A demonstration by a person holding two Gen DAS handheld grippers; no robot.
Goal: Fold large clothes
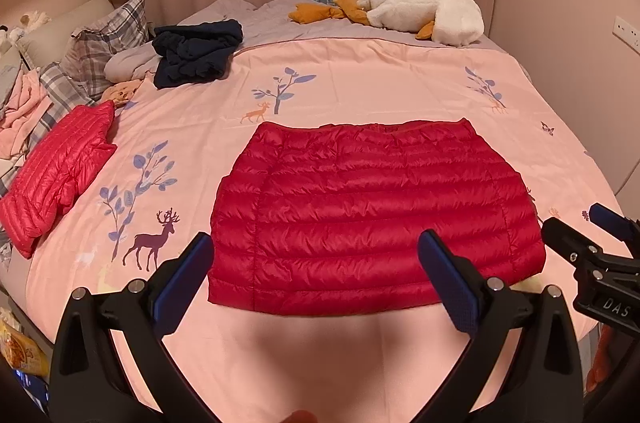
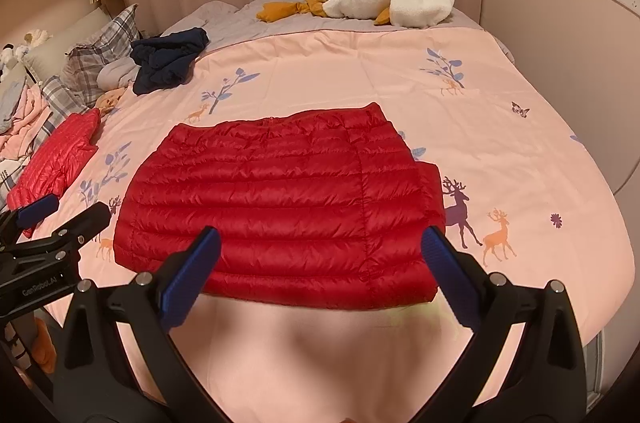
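Red down jacket [image 1: 372, 215] lies flat on the bed, just ahead of both claws, long axis crosswise.
Left gripper [image 1: 316, 279] and right gripper [image 2: 322, 273] both spread, holding nothing; near hem equally close to each.

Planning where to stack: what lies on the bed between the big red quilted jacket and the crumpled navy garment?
Only bare pink deer-print duvet; left wrist view shows it between jacket and navy garment.

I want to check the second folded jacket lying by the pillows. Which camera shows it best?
The left wrist view: the pink-red folded jacket shows nearly whole. In the right wrist view it is smaller, partly behind the left gripper.
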